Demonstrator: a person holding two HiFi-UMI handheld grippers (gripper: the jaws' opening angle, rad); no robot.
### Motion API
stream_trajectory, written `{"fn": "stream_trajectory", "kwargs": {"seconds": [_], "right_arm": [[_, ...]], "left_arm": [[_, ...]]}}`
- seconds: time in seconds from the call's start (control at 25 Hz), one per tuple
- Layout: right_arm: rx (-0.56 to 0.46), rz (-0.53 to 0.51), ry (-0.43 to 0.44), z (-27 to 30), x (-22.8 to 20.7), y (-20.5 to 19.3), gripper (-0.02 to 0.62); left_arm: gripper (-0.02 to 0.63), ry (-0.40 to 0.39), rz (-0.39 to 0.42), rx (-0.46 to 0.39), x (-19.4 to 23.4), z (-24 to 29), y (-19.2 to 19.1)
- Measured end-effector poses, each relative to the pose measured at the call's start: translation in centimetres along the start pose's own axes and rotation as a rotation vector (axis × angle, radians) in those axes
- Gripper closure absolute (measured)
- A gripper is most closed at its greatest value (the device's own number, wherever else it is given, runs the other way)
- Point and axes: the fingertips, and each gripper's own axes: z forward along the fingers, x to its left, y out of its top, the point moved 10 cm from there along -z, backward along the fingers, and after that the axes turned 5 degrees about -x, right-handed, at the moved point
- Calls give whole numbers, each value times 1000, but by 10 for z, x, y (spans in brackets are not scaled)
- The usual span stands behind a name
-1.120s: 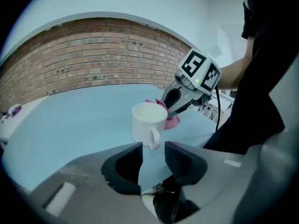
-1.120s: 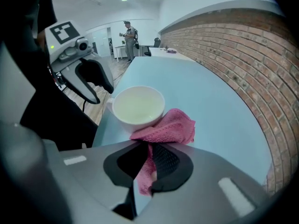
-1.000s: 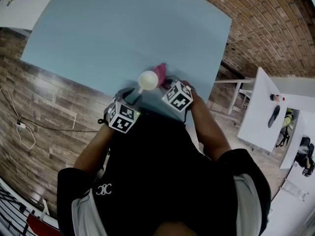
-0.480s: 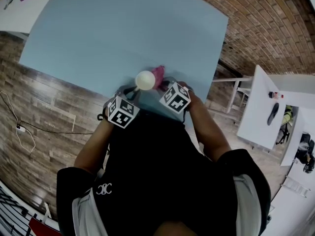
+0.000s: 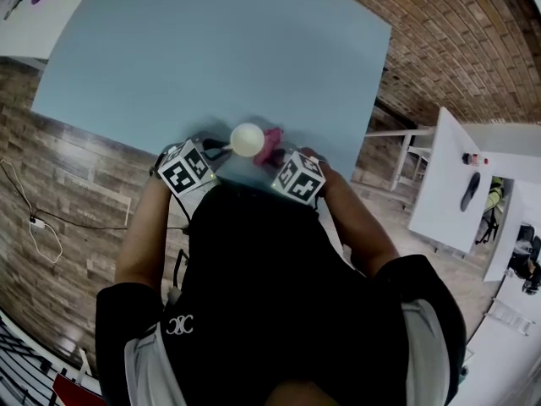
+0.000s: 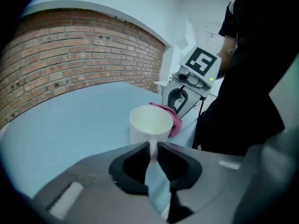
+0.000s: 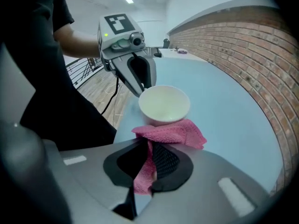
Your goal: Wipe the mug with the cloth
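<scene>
A white mug [image 5: 248, 139] stands near the front edge of the light-blue table [image 5: 211, 49]. My left gripper [image 5: 218, 149] reaches it from the left. In the left gripper view the mug [image 6: 150, 125] has its thin handle [image 6: 153, 155] between the jaws of my left gripper [image 6: 154, 146], which are closing and pinch it. My right gripper [image 7: 148, 146] is shut on a pink cloth [image 7: 170, 132], which lies bunched against the near side of the mug [image 7: 164, 104]. From the head view the cloth [image 5: 272, 142] sits at the mug's right, by the right gripper [image 5: 276, 155].
The table's front edge runs just under both grippers, with wooden floor [image 5: 76, 184] below it. A brick wall [image 5: 456, 32] bounds the right side. A white side table [image 5: 448, 193] with small items stands far right. The person's dark torso [image 5: 270, 294] fills the lower head view.
My left gripper has swung up and to the left, and now lines up level with the mug's left side. The mug and cloth shifted slightly left. The right gripper stayed by the cloth.
</scene>
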Motion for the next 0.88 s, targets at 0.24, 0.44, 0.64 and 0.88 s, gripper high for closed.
{"fn": "stream_trajectory", "kwargs": {"seconds": [0.24, 0.44, 0.64, 0.88], "right_arm": [[-55, 46, -135, -8, -41, 7, 560], [-122, 73, -164, -4, -66, 23, 560], [-90, 149, -51, 1, -69, 14, 560], [-99, 358, 136, 4, -57, -19, 560]], "left_arm": [[552, -99, 71, 26, 7, -1, 9], [551, -127, 68, 45, 9, 2, 8], [551, -106, 74, 67, 9, 2, 5], [549, -99, 72, 57, 10, 2, 6]]}}
